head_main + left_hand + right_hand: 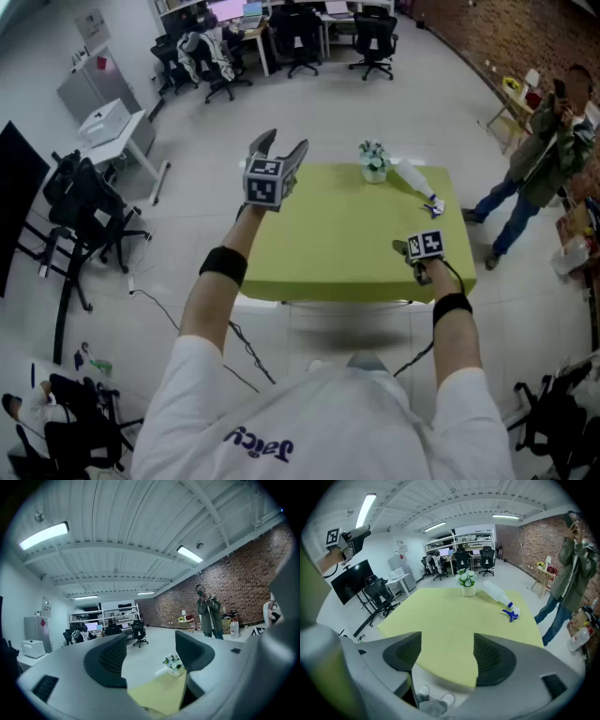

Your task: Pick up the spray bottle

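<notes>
- A table point(309, 253) stands in the middle of the room.
- A flower pot point(373, 167) sits at its far edge, and the spray bottle point(415, 184) lies just right of the pot.
- The left gripper point(284, 145) is raised by the table's far left corner.
- The right gripper point(446, 644) is over the near right edge.
- A person point(539, 155) stands right of the table.
- Office chairs point(300, 37) stand far behind.

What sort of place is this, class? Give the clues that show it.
Most likely an open-plan office or lab: desks and black office chairs at the far end, a long brick wall, and strip lights overhead.
</notes>
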Demonstrator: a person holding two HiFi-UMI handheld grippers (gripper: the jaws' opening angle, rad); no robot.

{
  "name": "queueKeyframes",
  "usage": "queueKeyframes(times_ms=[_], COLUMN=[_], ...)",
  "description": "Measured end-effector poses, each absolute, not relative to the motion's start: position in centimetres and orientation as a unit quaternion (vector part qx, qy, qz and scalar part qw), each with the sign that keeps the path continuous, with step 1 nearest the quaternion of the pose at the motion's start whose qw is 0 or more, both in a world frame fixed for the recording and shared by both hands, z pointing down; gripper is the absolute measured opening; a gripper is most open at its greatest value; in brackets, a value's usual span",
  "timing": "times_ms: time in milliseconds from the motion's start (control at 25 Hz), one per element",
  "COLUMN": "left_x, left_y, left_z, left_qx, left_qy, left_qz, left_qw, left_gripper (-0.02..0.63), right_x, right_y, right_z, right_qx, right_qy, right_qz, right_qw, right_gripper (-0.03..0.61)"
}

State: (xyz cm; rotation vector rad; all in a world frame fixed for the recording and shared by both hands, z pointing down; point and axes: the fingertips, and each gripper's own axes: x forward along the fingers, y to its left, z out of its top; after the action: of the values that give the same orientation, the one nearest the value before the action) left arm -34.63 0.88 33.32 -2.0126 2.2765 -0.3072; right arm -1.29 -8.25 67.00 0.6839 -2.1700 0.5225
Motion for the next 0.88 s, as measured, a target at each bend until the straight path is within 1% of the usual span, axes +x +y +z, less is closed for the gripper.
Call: queueKeyframes(times_ms=[200,400,640,880], left_x=[-33.6,-33.7,-32.9,-33.3], left_y=[-3.1,-8.8,-15.5,-19.8], left_z=[33.5,33.7,35.2,36.0], left_qx=[-0.67,-0.659,-0.656,-0.654], left_qy=[0.736,0.748,0.752,0.753], left_qz=[-0.084,-0.063,-0.06,-0.067], left_qw=[0.048,0.039,0.022,0.015], left_gripper=[0.33,0.33,0.33,0.33], right_x=[-2.1,-3.9,-3.7,-3.6], right_y=[-12.2,-17.4,-24.0,-27.5], right_z=[67.1,67.3,68.5,69.6], right_qx=[0.262,0.239,0.217,0.202], right_qy=[-0.858,-0.874,-0.871,-0.868], right_qz=[0.195,0.218,0.211,0.216], right_qw=[0.397,0.362,0.387,0.398], right_gripper=[0.362,0.362,0.362,0.362])
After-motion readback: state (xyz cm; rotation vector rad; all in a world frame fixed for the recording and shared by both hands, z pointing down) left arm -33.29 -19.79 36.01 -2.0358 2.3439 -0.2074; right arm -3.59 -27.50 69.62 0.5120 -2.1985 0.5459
